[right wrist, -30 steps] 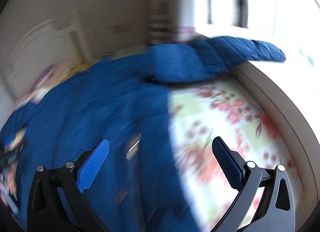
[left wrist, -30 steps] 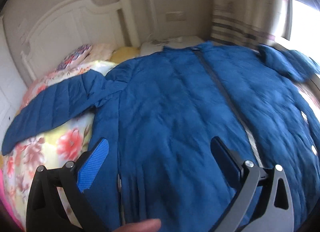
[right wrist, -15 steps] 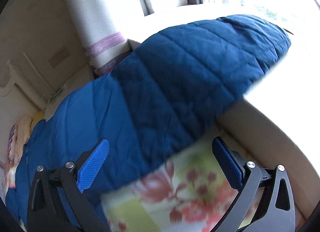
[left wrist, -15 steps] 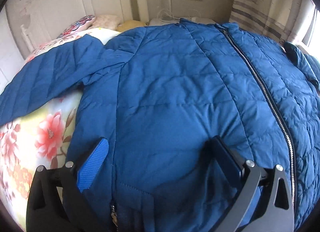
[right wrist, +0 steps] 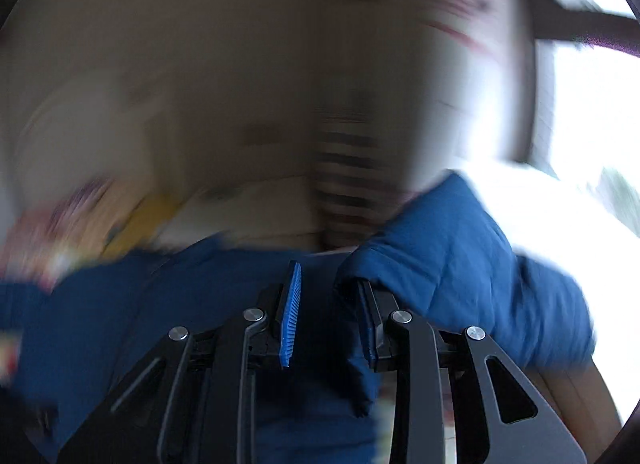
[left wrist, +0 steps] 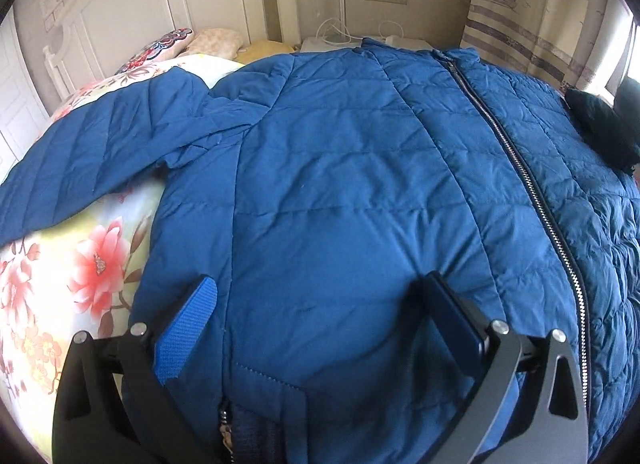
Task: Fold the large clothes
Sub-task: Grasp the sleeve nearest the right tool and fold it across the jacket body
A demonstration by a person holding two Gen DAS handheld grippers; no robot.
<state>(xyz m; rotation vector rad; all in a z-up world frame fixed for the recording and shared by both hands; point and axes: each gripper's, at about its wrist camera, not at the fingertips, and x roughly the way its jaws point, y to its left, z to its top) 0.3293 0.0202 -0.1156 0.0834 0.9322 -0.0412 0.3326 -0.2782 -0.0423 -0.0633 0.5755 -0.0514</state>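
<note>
**Now: jacket spread flat, sleeve fold starting**

Spread front-up across the floral bed (left wrist: 52, 288): blue puffer jacket (left wrist: 340, 184), zipper (left wrist: 516, 168) running away toward the headboard. Lying out to the left, one sleeve (left wrist: 92, 160). Hovering wide open over the near hem, gripping nothing: left gripper (left wrist: 320, 328), tilted downward. Just narrowed around the other sleeve's (right wrist: 460, 264) edge: right gripper (right wrist: 328, 316); firm pinch not certain through blur.

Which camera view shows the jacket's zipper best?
The left wrist view: the zipper runs sharp and unbroken down the spread jacket. The right wrist view is blurred and shows only blue jacket fabric at the right gripper, no zipper.
</note>
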